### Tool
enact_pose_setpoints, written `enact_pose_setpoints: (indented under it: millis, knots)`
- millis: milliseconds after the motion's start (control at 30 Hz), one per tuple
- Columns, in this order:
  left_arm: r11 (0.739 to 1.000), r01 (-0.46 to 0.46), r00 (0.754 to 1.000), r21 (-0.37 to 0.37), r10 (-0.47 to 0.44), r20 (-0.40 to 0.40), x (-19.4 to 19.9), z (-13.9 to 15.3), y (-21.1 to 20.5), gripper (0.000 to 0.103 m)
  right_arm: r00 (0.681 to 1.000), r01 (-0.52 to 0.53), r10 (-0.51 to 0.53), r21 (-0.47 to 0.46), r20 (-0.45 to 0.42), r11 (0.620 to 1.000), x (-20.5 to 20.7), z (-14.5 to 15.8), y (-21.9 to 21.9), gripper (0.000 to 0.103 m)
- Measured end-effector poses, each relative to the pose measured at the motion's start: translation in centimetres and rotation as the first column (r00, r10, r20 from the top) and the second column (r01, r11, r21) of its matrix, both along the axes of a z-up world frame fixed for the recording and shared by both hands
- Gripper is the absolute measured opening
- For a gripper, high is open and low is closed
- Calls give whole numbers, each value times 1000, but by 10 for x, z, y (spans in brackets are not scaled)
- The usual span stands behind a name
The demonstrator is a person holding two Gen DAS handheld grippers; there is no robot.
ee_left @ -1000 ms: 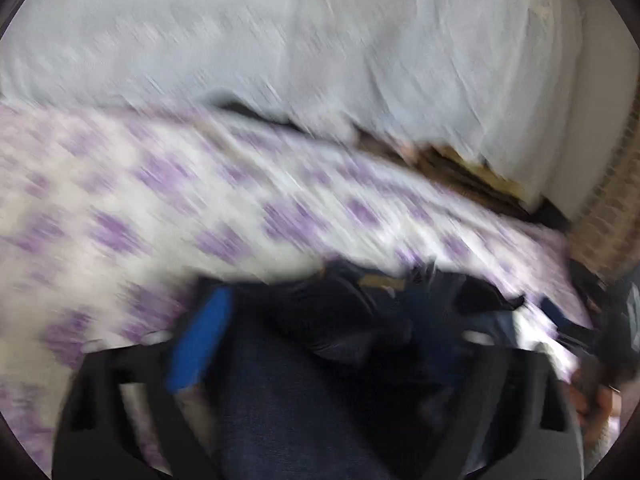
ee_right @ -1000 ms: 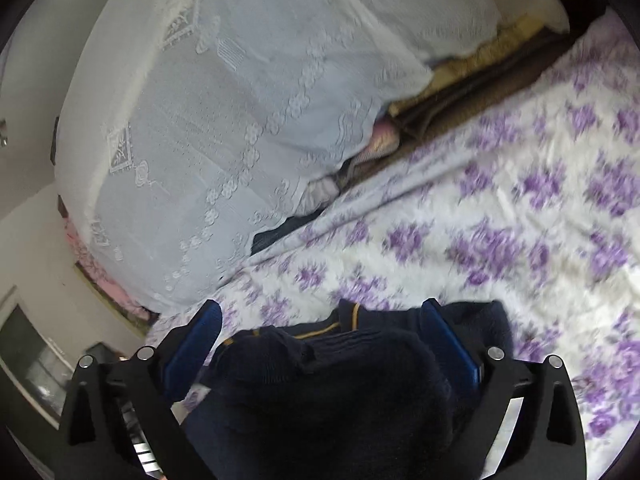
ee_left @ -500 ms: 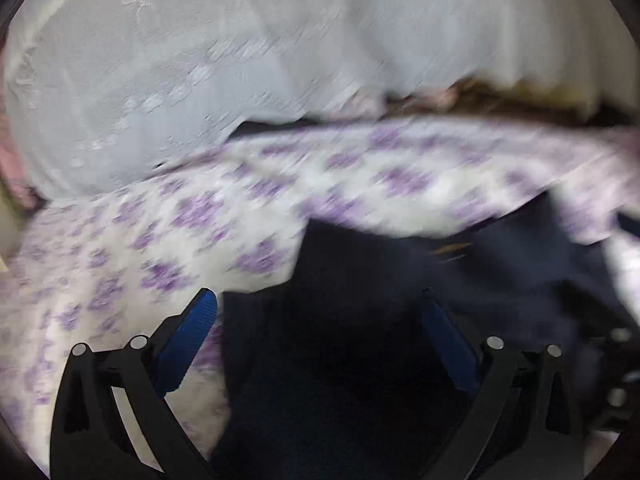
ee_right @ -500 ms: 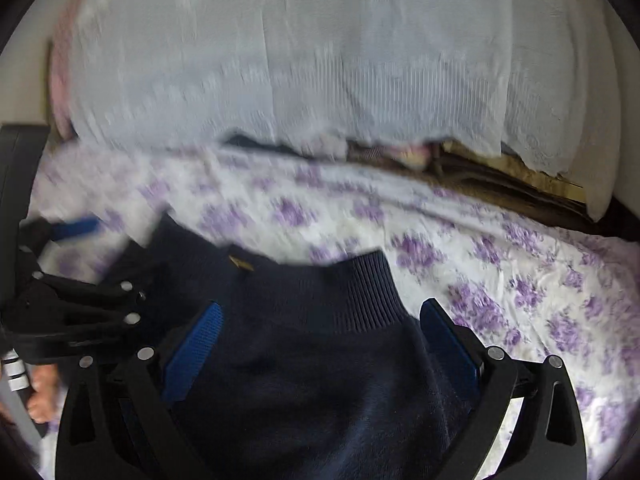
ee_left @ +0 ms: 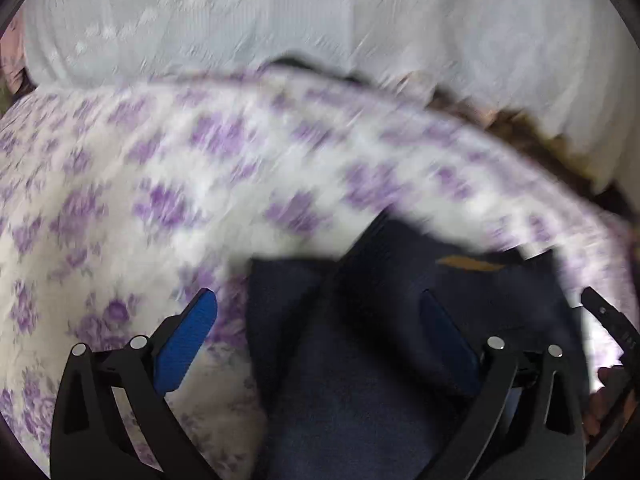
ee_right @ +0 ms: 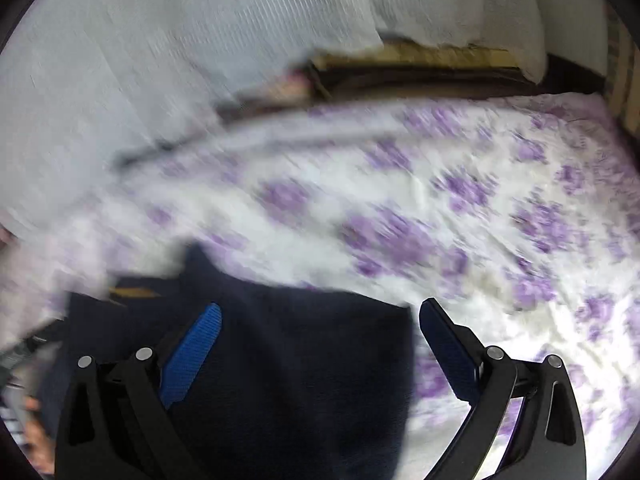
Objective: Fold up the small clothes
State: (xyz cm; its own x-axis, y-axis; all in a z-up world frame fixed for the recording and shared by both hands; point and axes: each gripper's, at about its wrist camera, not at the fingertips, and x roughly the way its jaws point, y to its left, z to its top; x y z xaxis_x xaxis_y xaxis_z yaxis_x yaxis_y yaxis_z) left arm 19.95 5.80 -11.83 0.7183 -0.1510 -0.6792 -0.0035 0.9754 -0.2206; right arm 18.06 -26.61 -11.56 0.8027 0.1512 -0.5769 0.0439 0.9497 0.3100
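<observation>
A dark navy knit garment (ee_left: 360, 380) lies on the purple-flowered bed sheet (ee_left: 192, 184), an orange tag (ee_left: 468, 265) near its neck. My left gripper (ee_left: 316, 304) is open and hovers low over the garment's left part, its blue left pad (ee_left: 186, 344) over bare sheet. In the right wrist view the same garment (ee_right: 288, 380) fills the lower left, its tag (ee_right: 132, 292) at the left. My right gripper (ee_right: 320, 312) is open over the garment's right edge, right pad (ee_right: 450, 350) above the sheet (ee_right: 460, 200). Both views are motion-blurred.
A white lace-covered pile (ee_left: 280, 16) runs along the far side of the bed, also in the right wrist view (ee_right: 120, 64). Folded brown and yellow blankets (ee_right: 420, 68) sit beneath it. A hand (ee_right: 32, 432) shows at the left edge.
Both cameras swung across the bed. The garment went from a bunched heap between the jaws to lying flatter on the sheet. Both grippers stayed open.
</observation>
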Motion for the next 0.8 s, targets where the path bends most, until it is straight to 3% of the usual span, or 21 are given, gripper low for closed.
enact_pose_setpoints:
  millis: [33,100,167,200,233,300,333,400,500,533,567,633,700,767,800]
  knots:
    - [998,47,999,-41,-46,23,-2,6,-2,98,995,-87,82,84,62,993,-5,9,5,100]
    - [985,151,988,-79,-150,21,-1,8,-18,98,962,-267,248,212,112,940,-2,14,18,100]
    - [988,153,988,-14,-153,2,3,2,-32,98,911,-406,402,356,88,842,14,3,33,100]
    - [988,145,989,47,-144,-19,7,-7,-40,98,895,-424,442,431,63,797,25,-9,38,100]
    - [986,143,989,83,-140,-43,11,-15,-43,98,894,-405,447,478,29,779,35,-22,39,100]
    - [983,114,988,143,-98,-118,22,-35,-40,99,946,-245,311,428,-90,870,51,-45,18,93]
    - [988,111,987,103,-98,-128,25,-39,-35,99,953,-236,295,424,-77,874,51,-48,9,75]
    - [994,79,991,71,-71,-111,21,-35,-23,99,971,-165,223,425,-91,890,49,-49,-9,79]
    - [994,8,998,107,-1,-68,12,-26,-14,98,988,-77,129,451,-84,889,35,-41,-26,89]
    - [997,31,998,74,-27,-48,8,-18,-11,98,991,-69,110,435,-70,898,27,-32,-24,99]
    - [997,69,997,30,-68,-29,1,-11,-10,98,990,-111,137,432,-28,895,20,-22,-19,100]
    - [988,149,989,-47,-150,-12,-8,-1,-13,98,960,-264,276,462,42,847,9,-3,2,100]
    - [976,210,977,-54,-212,-25,-13,-1,-24,98,932,-340,355,518,73,785,0,1,11,100]
    - [973,230,972,13,-229,-60,-15,-10,-40,98,894,-384,446,592,45,709,-4,-11,23,100]
    - [972,213,974,99,-203,-102,-13,-22,-49,99,886,-370,464,603,-1,707,-4,-22,28,100]
